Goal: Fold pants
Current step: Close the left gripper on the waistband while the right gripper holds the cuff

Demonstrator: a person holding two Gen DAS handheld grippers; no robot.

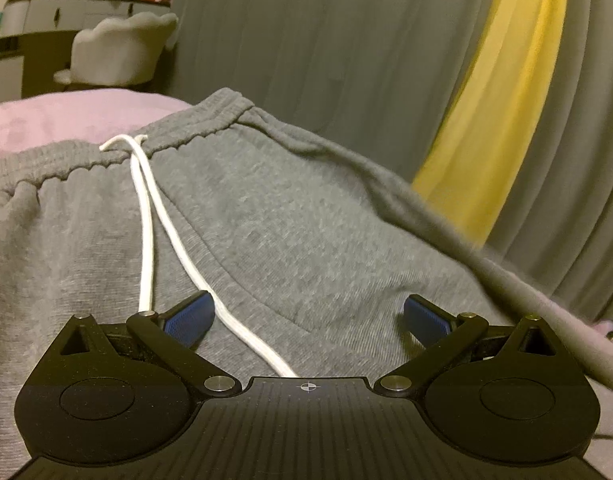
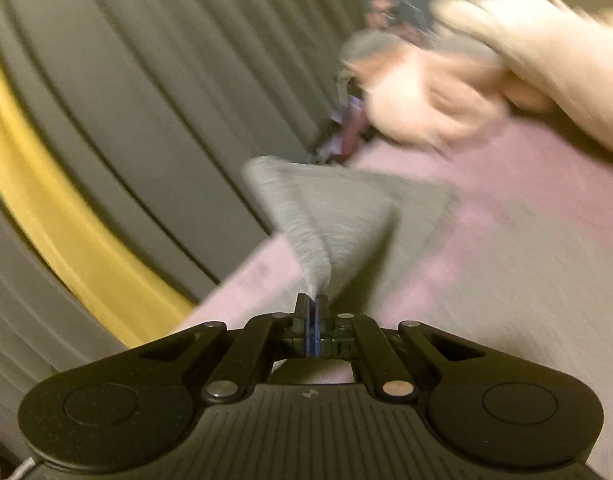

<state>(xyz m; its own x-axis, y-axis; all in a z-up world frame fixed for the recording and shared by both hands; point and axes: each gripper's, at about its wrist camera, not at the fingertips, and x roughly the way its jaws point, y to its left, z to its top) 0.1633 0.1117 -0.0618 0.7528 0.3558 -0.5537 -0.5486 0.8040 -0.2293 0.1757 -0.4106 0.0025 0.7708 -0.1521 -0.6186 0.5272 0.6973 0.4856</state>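
Two blue ribbed fingers [image 2: 313, 320] pinch fuzzy grey pants [image 2: 306, 232]; white drawstring [image 1: 146, 216].

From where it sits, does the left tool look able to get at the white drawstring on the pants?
Probably yes. The left tool is open over the grey pants, and the white drawstring runs uncovered between its fingers. Nothing lies on the cord.
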